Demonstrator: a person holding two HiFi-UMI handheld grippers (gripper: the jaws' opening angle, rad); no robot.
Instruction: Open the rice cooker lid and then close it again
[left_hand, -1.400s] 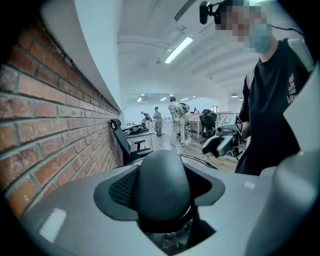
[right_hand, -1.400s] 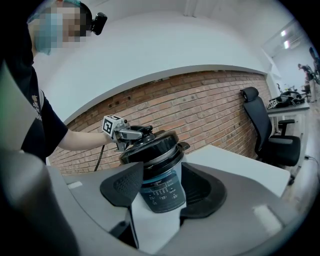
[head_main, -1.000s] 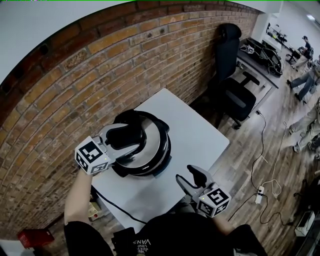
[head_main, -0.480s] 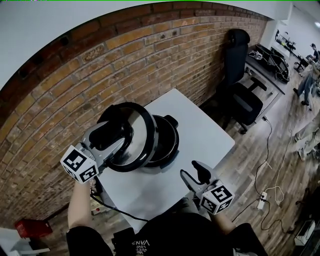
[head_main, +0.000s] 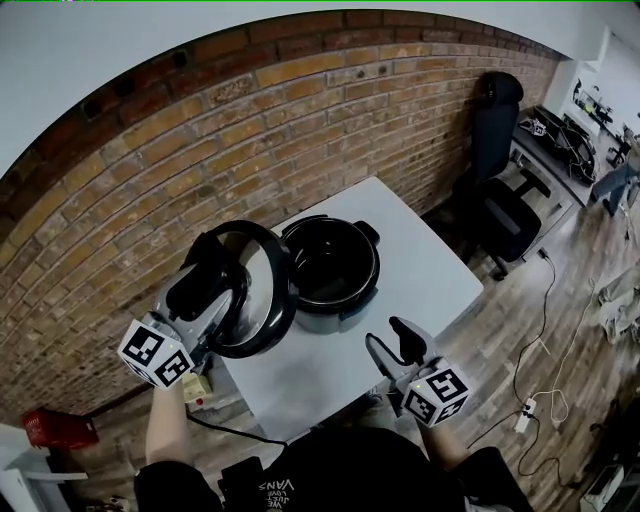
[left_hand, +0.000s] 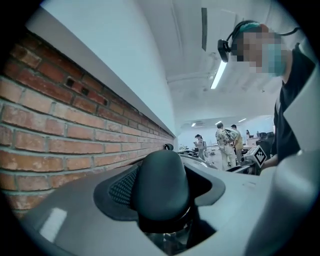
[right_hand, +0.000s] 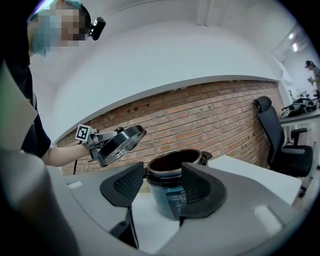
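A rough red brick wall (head_main: 200, 150) is seen behind a square white table (head_main: 430, 275) with a smooth, matt top. The rice cooker (head_main: 345, 305) is stood on the table's far left part, close to the wall. It is round and dark with a glossy body, and its black inner bowl is laid open to view. Small print is carried on its front in the right gripper view, too fine to be read.

The lid (head_main: 265, 300) is held in the air to the left of the cooker, clear of its rim and partly past the table's left edge. It is tilted steeply, so that its shiny metal underside, ringed in black, is turned toward the cooker.

The left gripper (head_main: 222, 272) is clamped at a wide setting on the lid's top. In its own view the rounded, dark, smooth knob (left_hand: 162, 187) is seen filling the gap between the mesh-textured black pads.

The right gripper (head_main: 392, 345) is held near the table's front edge, apart from the cooker. Its jaws are spread wide and nothing is gripped; the cooker is only framed between them at a distance.
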